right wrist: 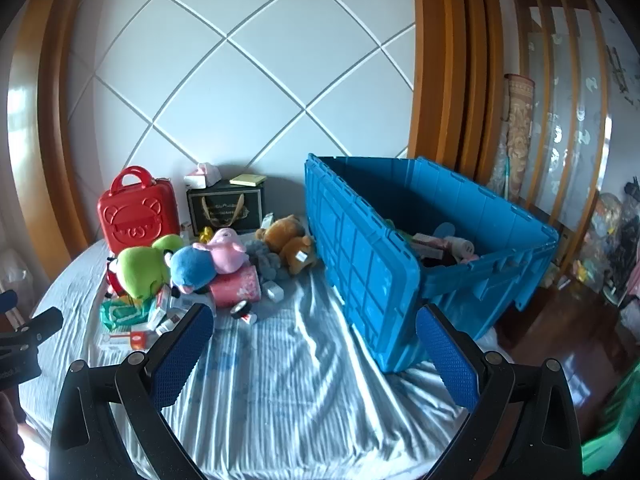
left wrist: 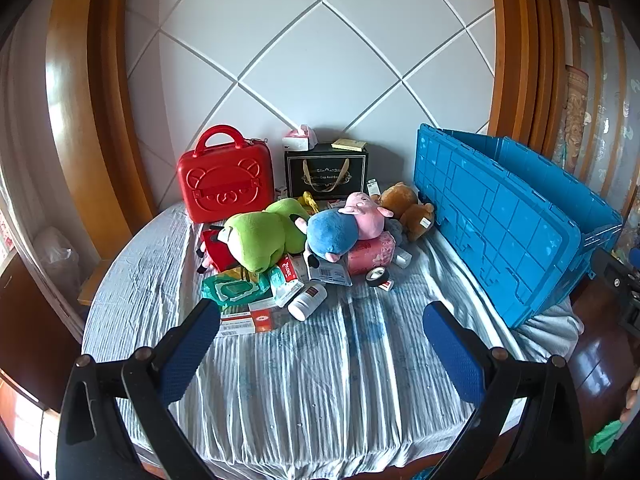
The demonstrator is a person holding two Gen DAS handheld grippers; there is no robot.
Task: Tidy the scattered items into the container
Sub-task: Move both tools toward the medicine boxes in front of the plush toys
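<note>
Both tongs, left point(left wrist: 320, 332) and right point(right wrist: 314, 336), gape wide and empty over the striped bed point(left wrist: 320, 380), probably staged for a pick. Scattered pile point(left wrist: 304, 248) of plush toys and packets lies mid-bed; blue container point(right wrist: 440, 248) stands beside it, lid flap point(right wrist: 360, 264) swung open, some items inside.

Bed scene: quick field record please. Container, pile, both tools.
container: blue crate, lid flap open, at bed's right edge, some items already inside
pile: green plush, blue-pink plush, brown bear, white bottle, tape roll, wipes pack
backdrop: red case, black gift bag
left tool: open, empty
right tool: open, empty
surface: striped sheet
</note>
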